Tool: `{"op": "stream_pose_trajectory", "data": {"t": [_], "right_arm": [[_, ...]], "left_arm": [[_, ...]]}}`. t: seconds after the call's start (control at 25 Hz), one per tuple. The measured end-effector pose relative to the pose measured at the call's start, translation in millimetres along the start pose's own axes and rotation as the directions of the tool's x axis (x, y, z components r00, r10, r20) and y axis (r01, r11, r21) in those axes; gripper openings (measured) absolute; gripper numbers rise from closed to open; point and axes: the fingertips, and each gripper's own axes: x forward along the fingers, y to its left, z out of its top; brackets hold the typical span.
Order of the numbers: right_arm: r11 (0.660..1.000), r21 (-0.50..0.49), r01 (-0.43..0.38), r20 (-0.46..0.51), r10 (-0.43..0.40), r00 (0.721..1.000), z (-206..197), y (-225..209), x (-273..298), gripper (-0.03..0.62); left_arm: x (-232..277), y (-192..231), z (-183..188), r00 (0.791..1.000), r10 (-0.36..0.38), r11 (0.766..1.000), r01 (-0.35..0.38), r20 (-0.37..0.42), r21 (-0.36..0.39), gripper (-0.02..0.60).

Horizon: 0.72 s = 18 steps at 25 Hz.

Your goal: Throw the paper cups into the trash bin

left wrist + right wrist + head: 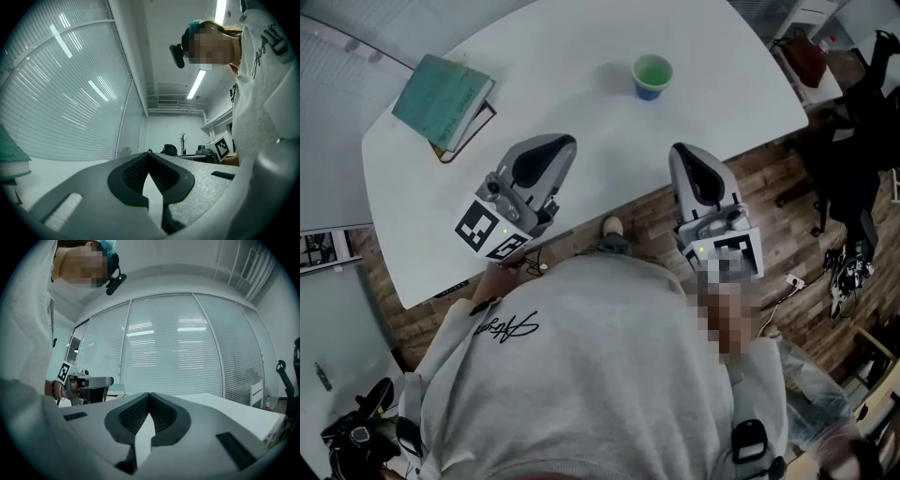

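We count one paper cup on the white table. It is blue with a green inside, stands upright on the far side of the table, a little to the right, and nothing touches it. It is well apart from both of our tools.

We hold two grippers over the near edge of the table, both pointing toward the far side. The left gripper is over the tabletop, and its own view shows its two jaws clenched tip to tip with nothing between them. The right gripper hangs at the table's near right edge, partly over the wooden floor. Its jaws are likewise pressed together and hold nothing. Each gripper carries one cube with square markers at its near end.

At the far left of the table we count two books in one stack: a green book lying on a thinner book with a dark edge.

One shoe shows on the floor between the grippers, just beyond our grey sweatshirt. Dark furniture and clutter stand on the floor at the far right, too jumbled to count.
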Motion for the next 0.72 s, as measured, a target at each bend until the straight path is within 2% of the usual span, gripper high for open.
{"op": "stream_pose_trajectory", "data": {"t": [0.24,0.48,0.72], "right_arm": [[0.999,0.006,0.031,-0.010,-0.031,0.999,-3.8,-26.7,10.4,0.011],[0.998,0.055,0.011,0.000,-0.011,1.000,-6.6,-47.9,16.5,0.012],[0.991,0.121,-0.057,-0.066,0.065,0.996,-26.4,-59.5,29.2,0.021]], "left_arm": [[17.1,13.8,-7.0,1.000,0.001,1.000,-0.001,-0.011,-0.016,0.005],[25.4,18.3,-11.5,0.997,0.073,0.997,-0.073,-0.027,0.014,0.003],[24.2,23.3,-7.3,0.989,0.150,0.988,-0.149,-0.016,0.031,0.005]]}}
